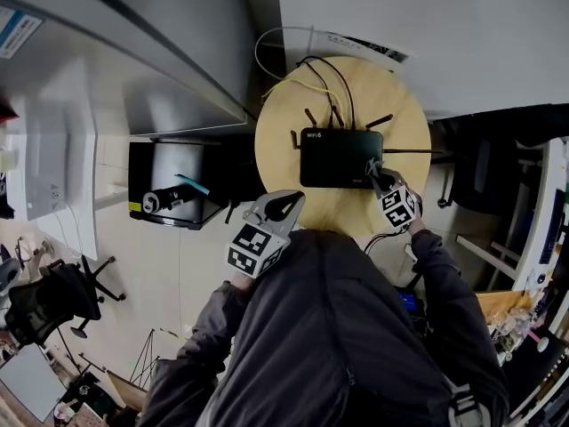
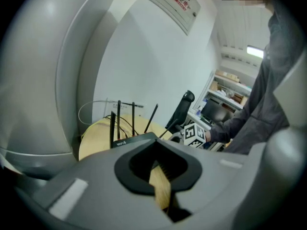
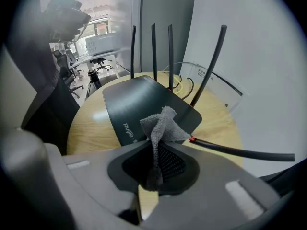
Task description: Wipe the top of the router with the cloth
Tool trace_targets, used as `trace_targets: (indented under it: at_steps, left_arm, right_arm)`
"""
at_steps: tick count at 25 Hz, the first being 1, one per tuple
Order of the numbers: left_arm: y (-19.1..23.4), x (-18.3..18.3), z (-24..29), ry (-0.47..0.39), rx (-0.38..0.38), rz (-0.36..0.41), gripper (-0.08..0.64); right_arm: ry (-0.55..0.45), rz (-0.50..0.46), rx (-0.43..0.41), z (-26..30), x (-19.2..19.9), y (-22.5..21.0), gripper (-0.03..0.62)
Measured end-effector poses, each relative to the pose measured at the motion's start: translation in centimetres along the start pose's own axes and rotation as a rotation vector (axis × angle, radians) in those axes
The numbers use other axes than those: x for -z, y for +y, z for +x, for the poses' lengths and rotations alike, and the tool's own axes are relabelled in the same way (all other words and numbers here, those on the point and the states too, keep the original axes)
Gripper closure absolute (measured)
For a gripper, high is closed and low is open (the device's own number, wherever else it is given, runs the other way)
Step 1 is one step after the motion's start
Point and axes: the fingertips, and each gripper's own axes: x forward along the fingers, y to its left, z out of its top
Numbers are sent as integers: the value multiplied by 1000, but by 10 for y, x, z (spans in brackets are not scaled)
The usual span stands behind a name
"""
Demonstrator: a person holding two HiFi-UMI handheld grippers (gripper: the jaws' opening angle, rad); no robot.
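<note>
A black router (image 1: 340,157) with several antennas lies on a round wooden table (image 1: 284,149). My right gripper (image 1: 380,181) is over the router's front right corner, shut on a grey cloth (image 1: 377,173). In the right gripper view the cloth (image 3: 163,126) sticks up from the gripper (image 3: 156,164) just above the router's (image 3: 139,107) near edge. My left gripper (image 1: 283,207) hovers at the table's near edge, left of the router, shut with nothing in it. The left gripper view has the gripper (image 2: 160,176) facing the router (image 2: 132,139), with the table (image 2: 96,138) behind.
Yellow and black cables (image 1: 311,87) run off the router's back toward the wall. One antenna (image 3: 240,151) lies flat, sticking out to the right. A black open box (image 1: 169,194) sits on the floor left of the table, an office chair (image 1: 44,305) farther left.
</note>
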Motion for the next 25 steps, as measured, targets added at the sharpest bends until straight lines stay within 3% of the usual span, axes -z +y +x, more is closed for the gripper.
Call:
trace_targets:
  at_steps: [10,15,18,25]
  left_arm:
    - [0,-2,0,11,54,47,560]
    - [-4,-3,0,17,87,80,560]
    - [-4,-4,0,22,110,98,560]
    - [-6,-4,-2,30,169,144,560]
  right_arm:
    - [5,42,4,-6,8,16,565]
    - [-5,171,-3,-9,2,11,565]
    - [-123,226,37,-34,-33,11,564]
    - [-372,207,37,-116,-121,60,565]
